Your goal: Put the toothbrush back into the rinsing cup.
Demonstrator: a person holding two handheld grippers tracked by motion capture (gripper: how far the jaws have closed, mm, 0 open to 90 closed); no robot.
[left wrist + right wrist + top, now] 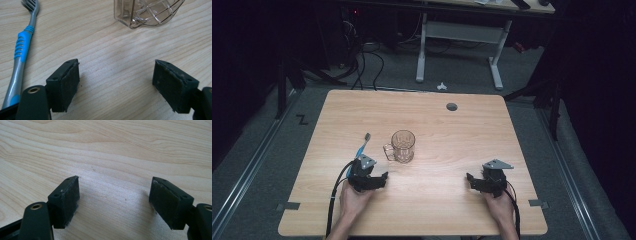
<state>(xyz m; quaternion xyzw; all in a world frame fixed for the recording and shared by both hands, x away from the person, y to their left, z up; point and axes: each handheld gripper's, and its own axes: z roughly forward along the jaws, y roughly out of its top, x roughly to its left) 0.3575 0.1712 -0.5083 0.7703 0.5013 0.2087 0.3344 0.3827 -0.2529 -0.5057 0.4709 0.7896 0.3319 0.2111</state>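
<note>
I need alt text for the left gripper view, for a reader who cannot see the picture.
The left gripper hangs just above a light wooden table, its two black jaws wide open with nothing between them. A grey and blue toothbrush lies flat to their left, and the base of a clear glass mug stands at the top.

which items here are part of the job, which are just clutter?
In play: toothbrush, lying flat beside the open left gripper; clear mug, upright just past it.

Lying about: grommet hole in the table; white desk frame and cables on the floor behind. Right gripper open over bare wood.
</note>
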